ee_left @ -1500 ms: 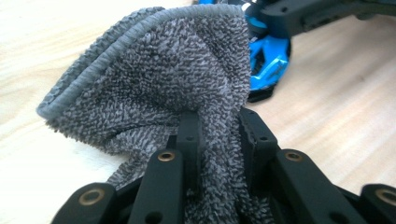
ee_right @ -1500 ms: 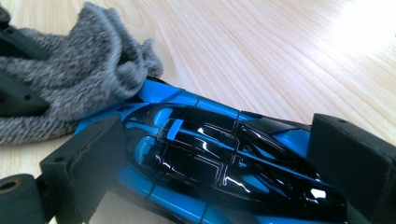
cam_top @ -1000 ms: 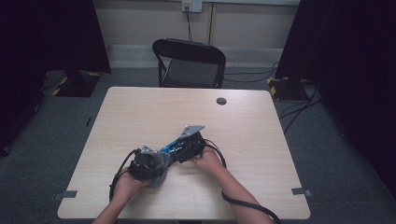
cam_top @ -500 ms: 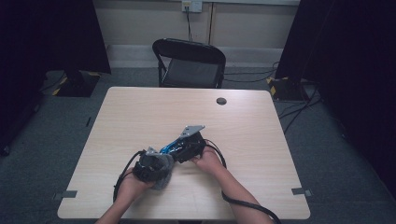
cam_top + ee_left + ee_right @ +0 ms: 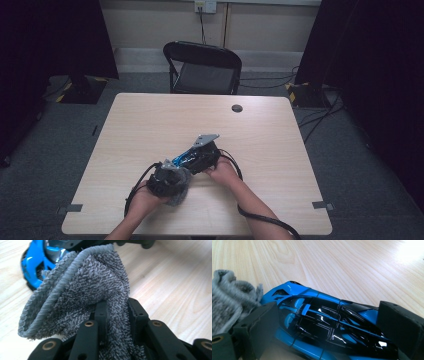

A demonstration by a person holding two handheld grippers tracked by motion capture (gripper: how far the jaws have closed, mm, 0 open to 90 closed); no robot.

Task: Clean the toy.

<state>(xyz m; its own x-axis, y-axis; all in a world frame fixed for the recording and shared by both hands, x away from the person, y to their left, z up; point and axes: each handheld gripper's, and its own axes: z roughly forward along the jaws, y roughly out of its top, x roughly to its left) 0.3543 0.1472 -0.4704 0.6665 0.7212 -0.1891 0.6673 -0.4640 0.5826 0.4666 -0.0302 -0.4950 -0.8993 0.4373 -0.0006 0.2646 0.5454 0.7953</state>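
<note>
In the right gripper view a glossy blue and black toy car (image 5: 322, 320) lies on the wooden table with my right gripper (image 5: 329, 325) shut on its sides. A grey terry cloth (image 5: 82, 295) is bunched between the jaws of my left gripper (image 5: 117, 307), which is shut on it. The cloth's folded edge presses against the end of the car (image 5: 35, 262). In the high view both grippers meet at the table's near middle: left gripper (image 5: 172, 175), right gripper (image 5: 190, 160), with the car (image 5: 181, 159) between them. The cloth (image 5: 229, 297) also shows at the left of the right gripper view.
The light wooden table (image 5: 150, 115) has a small round black cable port (image 5: 237, 108) near its far edge. A black folding chair (image 5: 202, 70) stands behind the table. Black cables trail from both grippers toward the near edge.
My left gripper with the cloth has shifted slightly right and toward the near edge, along the car. The right gripper and the car have stayed put.
</note>
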